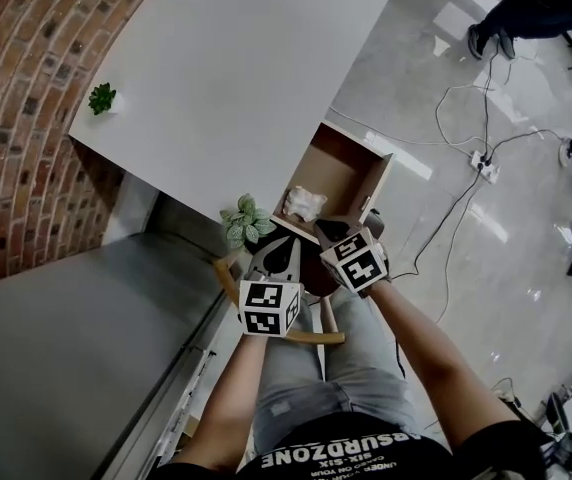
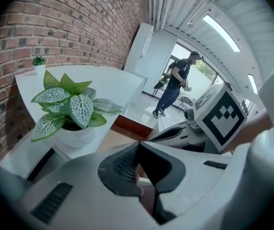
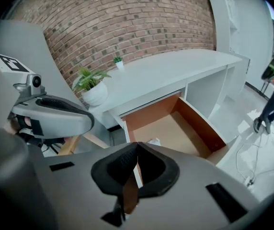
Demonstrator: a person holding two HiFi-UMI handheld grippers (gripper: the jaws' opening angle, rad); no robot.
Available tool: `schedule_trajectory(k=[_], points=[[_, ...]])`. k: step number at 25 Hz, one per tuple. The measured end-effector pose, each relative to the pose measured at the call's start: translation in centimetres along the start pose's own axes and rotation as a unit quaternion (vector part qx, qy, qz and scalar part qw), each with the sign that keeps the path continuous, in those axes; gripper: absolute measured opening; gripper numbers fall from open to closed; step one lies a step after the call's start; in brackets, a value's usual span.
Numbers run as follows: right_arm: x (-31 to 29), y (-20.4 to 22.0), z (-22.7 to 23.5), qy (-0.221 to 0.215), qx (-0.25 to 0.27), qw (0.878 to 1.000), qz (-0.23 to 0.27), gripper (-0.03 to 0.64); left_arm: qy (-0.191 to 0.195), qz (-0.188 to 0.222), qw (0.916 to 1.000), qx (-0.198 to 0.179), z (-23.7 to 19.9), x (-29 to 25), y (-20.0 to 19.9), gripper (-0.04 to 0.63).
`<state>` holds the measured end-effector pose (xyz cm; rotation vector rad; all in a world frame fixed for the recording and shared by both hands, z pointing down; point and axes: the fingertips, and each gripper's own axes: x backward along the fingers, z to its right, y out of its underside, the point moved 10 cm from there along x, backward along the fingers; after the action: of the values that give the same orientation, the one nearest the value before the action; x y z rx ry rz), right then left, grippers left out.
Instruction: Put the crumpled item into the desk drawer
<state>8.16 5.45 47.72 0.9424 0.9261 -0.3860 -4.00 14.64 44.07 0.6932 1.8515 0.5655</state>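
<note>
We see the crumpled white item [image 1: 304, 203], which looks like paper, lying in the open desk drawer [image 1: 371, 168], in the corner nearest to us. It lies just ahead of and below the right gripper [image 3: 137, 146], which is nearer to it than the left gripper [image 2: 138, 143]. Both grippers have their jaws together, with nothing held. We judge that only pushing the drawer closed may remain.

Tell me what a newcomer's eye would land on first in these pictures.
The open drawer, brown inside, juts from the white desk, and the crumpled white item lies in it. Just below it in the head view, the left gripper and the right gripper hang with jaws together and nothing between them. A leafy potted plant sits at the desk's near corner.
</note>
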Motion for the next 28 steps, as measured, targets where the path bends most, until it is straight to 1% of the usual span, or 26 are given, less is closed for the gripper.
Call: schedule_trajectory(k=[4, 7, 10, 14, 20, 25, 28], points=[[2.4, -0.1, -1.3, 0.002, -0.029, 0.999, 0.026, -0.002, -0.001, 0.005, 1.0, 0.007, 0.3, 1.2, -0.8, 0.005], [4.2, -0.5, -2.3, 0.007, -0.044, 0.998, 0.054, -0.003, 0.001, 0.008, 1.0, 0.002, 0.6, 2.3, -1.5, 0.005], [5.8, -0.8, -3.5, 0.01, -0.038, 0.996, 0.078, -0.003, 0.007, 0.014, 0.9999, -0.003, 1.0, 3.7, -2.2, 0.005], [7.7, -1.2, -4.9, 0.008, -0.029, 0.995, 0.097, -0.003, 0.012, 0.025, 0.9995, -0.013, 1.7, 5.1, -3.1, 0.005], [10.0, -1.7, -6.1, 0.001, -0.034, 0.993, 0.115, -0.003, 0.013, 0.047, 0.9983, -0.032, 2.7, 6.4, -4.4, 0.005], [12.1, -2.0, -6.5, 0.004, -0.047, 0.99, 0.131, -0.003, 0.015, 0.055, 0.997, -0.052, 3.8, 7.8, -5.4, 0.005], [13.4, -2.4, -6.8, 0.005, -0.045, 0.989, 0.142, -0.003, 0.018, 0.059, 0.9963, -0.06, 4.5, 8.8, -5.8, 0.005]])
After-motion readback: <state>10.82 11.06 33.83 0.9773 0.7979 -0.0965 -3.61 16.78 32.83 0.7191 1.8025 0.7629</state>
